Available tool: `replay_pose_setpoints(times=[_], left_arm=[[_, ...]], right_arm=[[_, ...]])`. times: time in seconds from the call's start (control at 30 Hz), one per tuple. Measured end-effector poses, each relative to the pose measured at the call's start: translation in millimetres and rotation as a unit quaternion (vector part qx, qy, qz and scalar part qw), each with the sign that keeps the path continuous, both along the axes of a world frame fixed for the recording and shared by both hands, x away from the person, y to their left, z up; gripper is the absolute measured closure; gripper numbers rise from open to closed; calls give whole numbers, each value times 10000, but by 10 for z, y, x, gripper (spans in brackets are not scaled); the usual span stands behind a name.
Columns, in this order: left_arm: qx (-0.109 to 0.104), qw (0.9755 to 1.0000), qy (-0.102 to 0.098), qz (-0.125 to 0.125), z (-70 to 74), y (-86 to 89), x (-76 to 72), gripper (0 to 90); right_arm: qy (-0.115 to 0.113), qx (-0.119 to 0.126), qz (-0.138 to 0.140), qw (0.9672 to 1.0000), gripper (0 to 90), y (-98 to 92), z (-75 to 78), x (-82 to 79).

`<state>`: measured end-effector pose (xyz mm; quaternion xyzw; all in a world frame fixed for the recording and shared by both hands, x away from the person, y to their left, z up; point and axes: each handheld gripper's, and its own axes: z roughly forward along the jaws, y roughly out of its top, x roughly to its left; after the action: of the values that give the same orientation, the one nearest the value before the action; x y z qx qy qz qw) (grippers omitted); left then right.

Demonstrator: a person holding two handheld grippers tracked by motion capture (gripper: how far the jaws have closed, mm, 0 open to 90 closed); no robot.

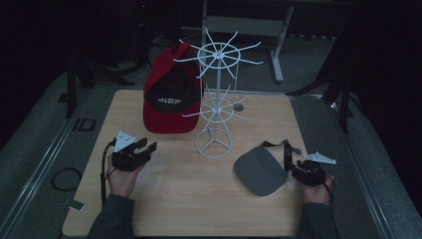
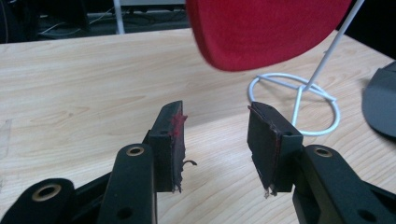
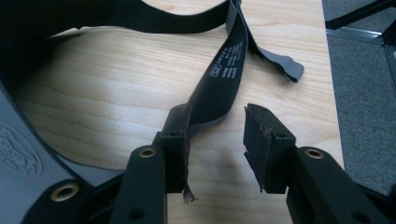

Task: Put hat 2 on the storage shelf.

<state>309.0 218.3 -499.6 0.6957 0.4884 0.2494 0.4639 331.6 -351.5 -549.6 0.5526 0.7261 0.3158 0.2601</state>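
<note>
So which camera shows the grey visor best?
The high view: the whole visor lies flat by the right gripper. The right gripper view shows its black strap close up; the left gripper view catches just an edge.

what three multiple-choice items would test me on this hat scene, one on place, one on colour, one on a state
1. Where is the grey visor?
A. flat on the table by the right gripper
B. on the white rack
C. on the floor

2. What colour is the cap hanging on the rack?
A. blue
B. red and black
C. yellow

3. How does the left gripper stand?
A. clamped on the cap
B. shut on the rack
C. fingers apart, nothing between

Key: 1 A, the visor lies on the wood beside that gripper; 2 B, red brim, black front; 3 C, bare table shows between its fingers.
</note>
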Motion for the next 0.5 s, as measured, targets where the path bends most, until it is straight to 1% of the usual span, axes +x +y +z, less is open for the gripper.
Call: replay_pose_setpoints(times=[0.13, 0.3, 0.5], left_arm=[[53, 9999, 90, 16, -66, 13, 4, 560], [179, 9997, 121, 82, -144, 3, -1, 553], [275, 9994, 172, 101, -206, 4, 11, 540]], right_arm=[[5, -35, 74, 10000, 635, 17, 24, 49], [49, -99, 103, 9999, 636, 19, 28, 137], [173, -193, 128, 9996, 640, -6, 14, 254]])
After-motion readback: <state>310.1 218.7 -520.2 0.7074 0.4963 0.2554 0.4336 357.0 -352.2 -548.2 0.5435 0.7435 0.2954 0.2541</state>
